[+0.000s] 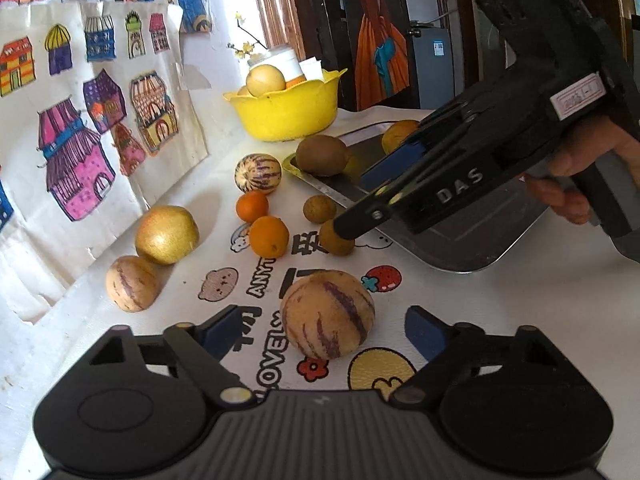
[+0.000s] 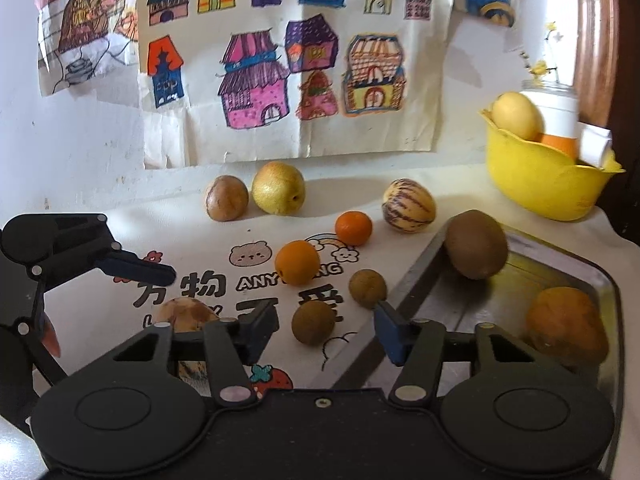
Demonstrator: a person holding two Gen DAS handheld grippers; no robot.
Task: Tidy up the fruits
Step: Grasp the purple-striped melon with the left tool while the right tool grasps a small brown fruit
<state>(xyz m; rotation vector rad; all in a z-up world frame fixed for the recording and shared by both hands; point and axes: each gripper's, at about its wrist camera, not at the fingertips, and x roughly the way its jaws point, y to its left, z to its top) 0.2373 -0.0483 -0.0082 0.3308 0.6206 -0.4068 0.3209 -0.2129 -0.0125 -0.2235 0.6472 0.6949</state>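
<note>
- The tray [image 2: 568, 276] occupies the right side of the table [image 2: 100, 184]; the bowl [image 2: 536, 184] stands behind it, near the wall.
- In the tray: a kiwi [image 2: 476, 244] at the near-left corner by the rim, and a second fruit [image 2: 566, 326] to its right.
- In the bowl: a round fruit [image 2: 516, 116], with a container [image 2: 558, 112] behind it.
- On the cloth [image 2: 200, 240] left of the tray: two small round fruits [image 2: 367, 288], one before the other; two oranges [image 2: 297, 262] left of these.
- A striped melon [image 2: 408, 206] lies behind the oranges.
- An apple [image 2: 279, 188] and a further fruit [image 2: 226, 198] lie side by side at the wall, far left.
- Another striped melon [image 1: 327, 315] lies nearest, in front of all others.
- Drawings [image 2: 296, 60] hang on the wall behind.
</note>
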